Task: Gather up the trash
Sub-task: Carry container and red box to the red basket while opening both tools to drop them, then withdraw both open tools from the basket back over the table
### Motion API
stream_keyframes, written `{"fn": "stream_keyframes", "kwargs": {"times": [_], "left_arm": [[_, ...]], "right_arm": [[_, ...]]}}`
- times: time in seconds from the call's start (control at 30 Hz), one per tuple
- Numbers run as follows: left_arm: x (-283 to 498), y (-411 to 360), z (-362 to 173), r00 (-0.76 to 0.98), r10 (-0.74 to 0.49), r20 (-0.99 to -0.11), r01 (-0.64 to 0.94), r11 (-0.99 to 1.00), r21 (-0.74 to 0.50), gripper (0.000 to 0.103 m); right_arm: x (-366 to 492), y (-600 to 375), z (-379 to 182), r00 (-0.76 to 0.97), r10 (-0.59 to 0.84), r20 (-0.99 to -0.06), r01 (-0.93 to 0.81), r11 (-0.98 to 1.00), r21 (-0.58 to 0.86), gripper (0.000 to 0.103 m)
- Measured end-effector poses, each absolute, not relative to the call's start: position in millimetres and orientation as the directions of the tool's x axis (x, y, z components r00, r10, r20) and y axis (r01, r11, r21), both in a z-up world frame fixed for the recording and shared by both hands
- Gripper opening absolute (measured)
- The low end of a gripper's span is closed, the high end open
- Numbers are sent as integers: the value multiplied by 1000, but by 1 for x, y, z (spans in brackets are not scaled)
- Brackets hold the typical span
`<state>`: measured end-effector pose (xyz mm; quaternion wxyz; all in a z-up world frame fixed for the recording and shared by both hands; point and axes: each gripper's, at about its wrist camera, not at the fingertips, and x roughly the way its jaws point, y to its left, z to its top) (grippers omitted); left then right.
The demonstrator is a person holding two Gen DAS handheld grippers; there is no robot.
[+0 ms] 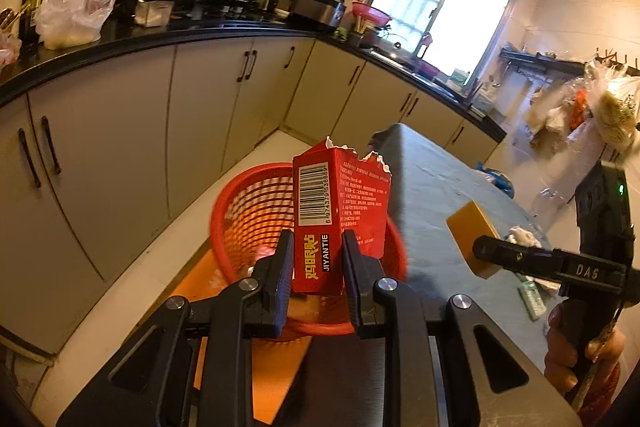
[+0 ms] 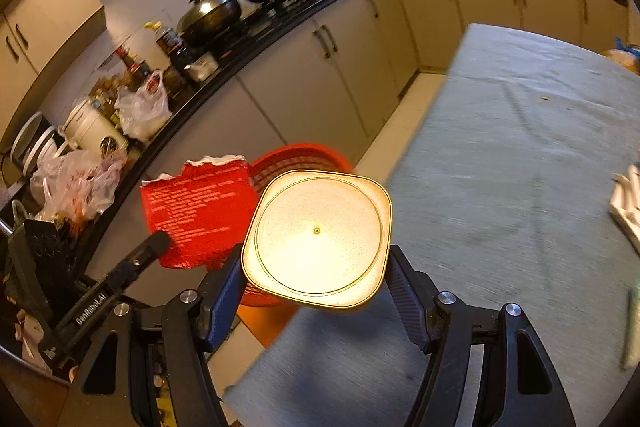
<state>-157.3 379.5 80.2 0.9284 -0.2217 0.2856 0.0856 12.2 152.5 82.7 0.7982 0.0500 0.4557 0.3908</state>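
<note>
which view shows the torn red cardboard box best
Left wrist view: the torn red cardboard box stands centred in the left gripper, barcode and print sharp, above the red plastic basket. The right wrist view shows only its blurred side, partly behind the yellow square container.

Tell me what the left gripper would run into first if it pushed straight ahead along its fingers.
Probably the red wastebasket: the left gripper, shut on the torn red carton, points at its open mouth just beyond the table edge. Depth is unclear, so it might pass over the rim.
</note>
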Motion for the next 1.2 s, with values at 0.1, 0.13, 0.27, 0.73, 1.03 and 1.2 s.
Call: {"fn": "stream_keyframes", "kwargs": {"times": [0.1,0.13,0.27,0.73,1.03,1.2], "left_arm": [[-155,381,74,810,55,-584,-306,889,-340,22],[-154,380,74,807,61,-588,-310,890,-334,22],[-152,382,66,795,82,-601,-325,894,-308,22],[-129,390,51,767,95,-635,-350,891,-290,22],[-125,390,49,763,96,-639,-350,893,-283,27],[-127,388,53,768,100,-633,-346,896,-278,37]], "right_arm": [[15,173,79,257,675,-692,-592,676,440,73],[16,180,77,251,675,-694,-595,673,440,73],[23,197,71,241,670,-702,-595,674,439,73],[47,228,49,204,658,-724,-570,681,458,73],[53,232,44,206,648,-733,-564,690,452,74],[50,228,50,214,654,-725,-569,687,452,74]]}}
